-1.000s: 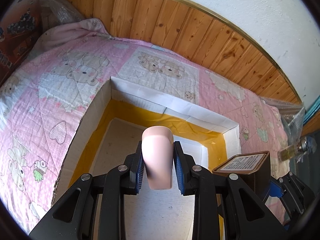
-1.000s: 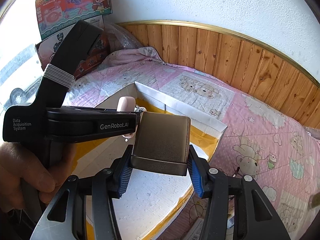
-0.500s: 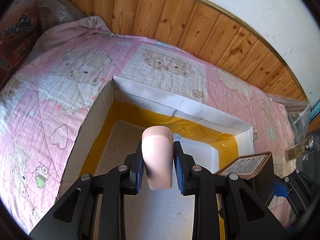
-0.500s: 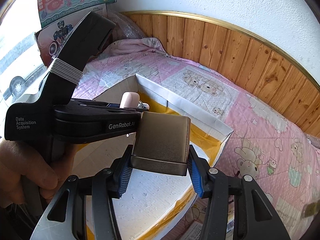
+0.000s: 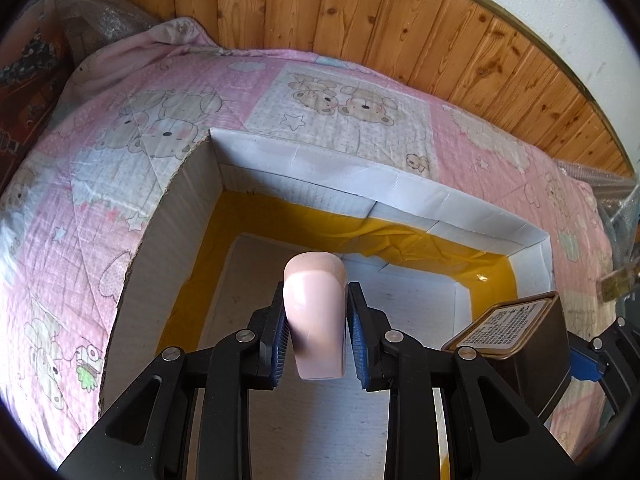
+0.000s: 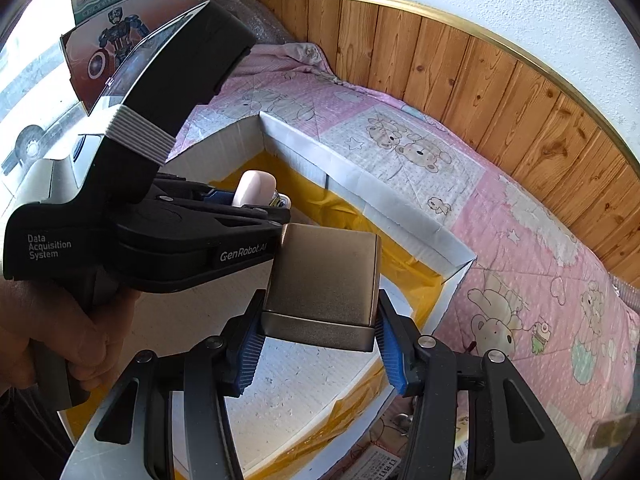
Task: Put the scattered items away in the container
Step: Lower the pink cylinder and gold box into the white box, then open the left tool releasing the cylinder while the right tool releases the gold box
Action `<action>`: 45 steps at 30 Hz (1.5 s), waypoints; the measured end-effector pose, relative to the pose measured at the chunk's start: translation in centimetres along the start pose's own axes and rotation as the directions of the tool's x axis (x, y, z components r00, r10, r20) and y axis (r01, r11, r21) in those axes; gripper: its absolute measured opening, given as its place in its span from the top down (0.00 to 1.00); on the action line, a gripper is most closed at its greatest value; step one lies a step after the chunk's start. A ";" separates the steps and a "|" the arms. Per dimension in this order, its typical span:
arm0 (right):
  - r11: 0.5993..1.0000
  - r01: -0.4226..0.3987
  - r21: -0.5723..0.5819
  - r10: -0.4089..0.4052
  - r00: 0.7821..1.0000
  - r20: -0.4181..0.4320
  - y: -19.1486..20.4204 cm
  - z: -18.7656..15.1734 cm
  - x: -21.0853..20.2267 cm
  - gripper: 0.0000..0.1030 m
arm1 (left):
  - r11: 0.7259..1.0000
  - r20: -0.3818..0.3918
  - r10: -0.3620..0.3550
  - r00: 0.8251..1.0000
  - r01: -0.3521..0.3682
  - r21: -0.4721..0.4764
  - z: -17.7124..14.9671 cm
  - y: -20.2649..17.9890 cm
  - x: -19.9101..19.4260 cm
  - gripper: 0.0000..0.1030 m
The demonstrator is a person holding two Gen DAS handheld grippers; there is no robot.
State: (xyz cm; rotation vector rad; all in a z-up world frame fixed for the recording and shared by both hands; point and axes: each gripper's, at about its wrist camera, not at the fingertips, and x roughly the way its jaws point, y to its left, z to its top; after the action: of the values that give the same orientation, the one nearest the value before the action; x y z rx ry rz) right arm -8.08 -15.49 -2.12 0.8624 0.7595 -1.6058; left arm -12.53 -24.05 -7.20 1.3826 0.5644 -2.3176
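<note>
Side by side above the box, left tongs clamp a pink bottle; right tongs clamp a brown tin.

Pink bottle, brown tin, above white box

An open cardboard box sits on a quilt-covered bed, with a wood-panelled wall behind the bed. Above the box's inside, the left gripper holds a small rounded bottle upright between its fingers. To its right and just beside it, the right gripper holds a rectangular tin over the box's right-hand part, near the box's right wall. Toy boxes stand at the far left end of the bed, behind the left gripper as seen from the right wrist.
</note>
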 end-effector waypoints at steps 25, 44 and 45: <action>0.998 0.006 -0.065 -0.018 0.983 -0.181 -0.4 0.4 5.4 0.49 | 0.999 -0.046 0.046 0.998 -0.047 -0.016 1.0 0.5 3.4 0.72; 0.995 0.047 -0.093 -0.067 0.970 -0.234 -0.2 1.7 6.8 0.49 | 0.998 -0.053 0.044 0.998 -0.046 -0.042 1.5 1.3 4.8 0.72; 0.994 0.051 -0.092 -0.071 0.970 -0.234 -0.2 1.8 6.8 0.49 | 0.998 -0.052 0.044 0.998 -0.046 -0.043 1.5 1.3 4.9 0.72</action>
State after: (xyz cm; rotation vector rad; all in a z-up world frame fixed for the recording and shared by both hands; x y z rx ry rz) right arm -9.38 -20.46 -6.92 0.9876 1.0243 -1.5287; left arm -15.14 -26.57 -11.06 1.4224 0.5895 -2.2269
